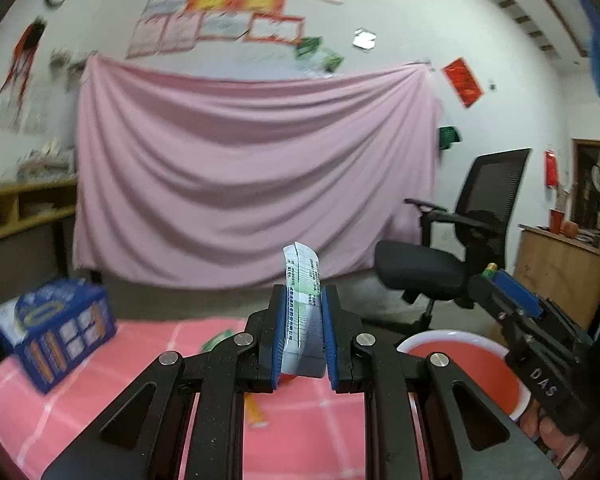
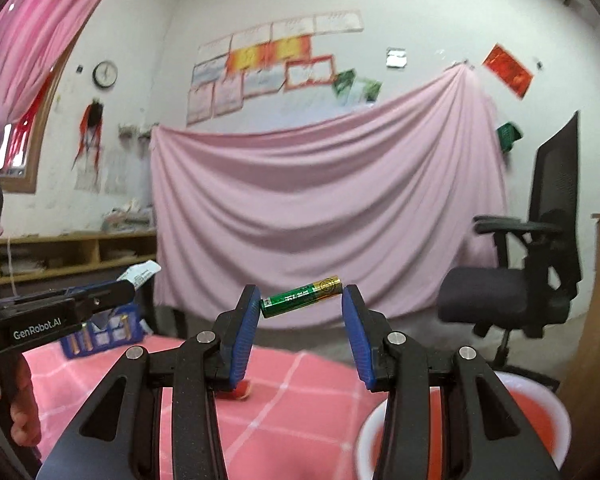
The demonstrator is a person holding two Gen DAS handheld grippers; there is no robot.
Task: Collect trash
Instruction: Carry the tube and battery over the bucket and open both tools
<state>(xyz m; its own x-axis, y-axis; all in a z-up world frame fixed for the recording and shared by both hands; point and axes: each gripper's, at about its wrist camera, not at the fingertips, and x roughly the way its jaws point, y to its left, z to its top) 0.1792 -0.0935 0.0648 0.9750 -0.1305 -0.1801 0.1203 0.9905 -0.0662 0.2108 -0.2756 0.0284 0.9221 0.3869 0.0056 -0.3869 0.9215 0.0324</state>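
Both grippers are carrying trash above the pink counter (image 2: pixel 284 412): the left gripper (image 1: pixel 302 320), jaws clenched on a printed sachet (image 1: pixel 303 304), the right gripper (image 2: pixel 300 316) pinching a green battery (image 2: pixel 300 298) end to end. Keeping both level matters. The red basin (image 1: pixel 468 364) beyond is seemingly waiting empty

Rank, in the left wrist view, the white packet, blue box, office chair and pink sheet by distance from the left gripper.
1. White packet: clamped in the left gripper.
2. Blue box: left, on the table.
3. Office chair: right, beyond the table.
4. Pink sheet: back wall.
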